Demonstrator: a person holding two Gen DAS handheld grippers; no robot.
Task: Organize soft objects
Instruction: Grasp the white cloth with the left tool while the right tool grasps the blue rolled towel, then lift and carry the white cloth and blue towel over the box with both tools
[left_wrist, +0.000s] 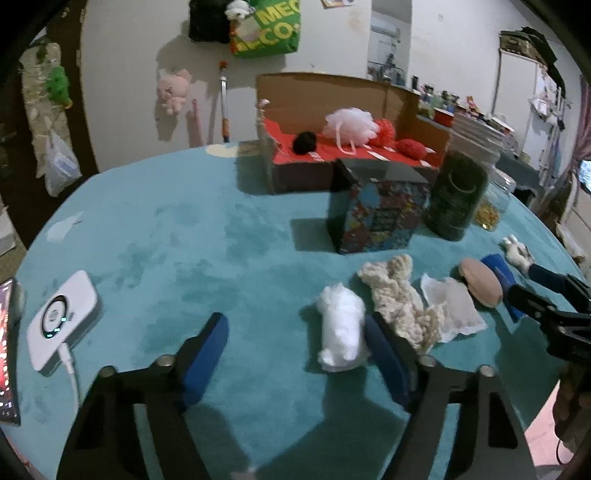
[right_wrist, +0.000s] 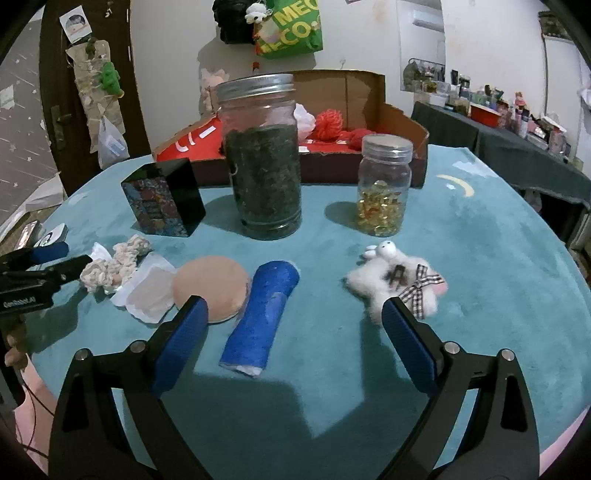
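My left gripper (left_wrist: 295, 328) is open low over the teal table, with a white cotton wad (left_wrist: 341, 332) lying just inside its right finger. Beside it lie a cream knitted piece (left_wrist: 399, 295), a translucent white pad (left_wrist: 452, 304) and a round beige puff (left_wrist: 480, 282). My right gripper (right_wrist: 295, 310) is open over a blue rolled cloth (right_wrist: 262, 314). The beige puff (right_wrist: 210, 288) sits by its left finger, and a white fluffy toy with a checked bow (right_wrist: 395, 284) by its right finger. A cardboard box (left_wrist: 314, 99) at the back holds a pink mesh pouf (left_wrist: 351, 123) and red and black pom-poms.
A patterned dark box (left_wrist: 376, 214), a tall jar of dark leaves (right_wrist: 264, 158) and a small jar of yellow capsules (right_wrist: 384, 188) stand mid-table. A white charger puck (left_wrist: 62, 319) with a cable and a phone (left_wrist: 7, 350) lie at the left edge.
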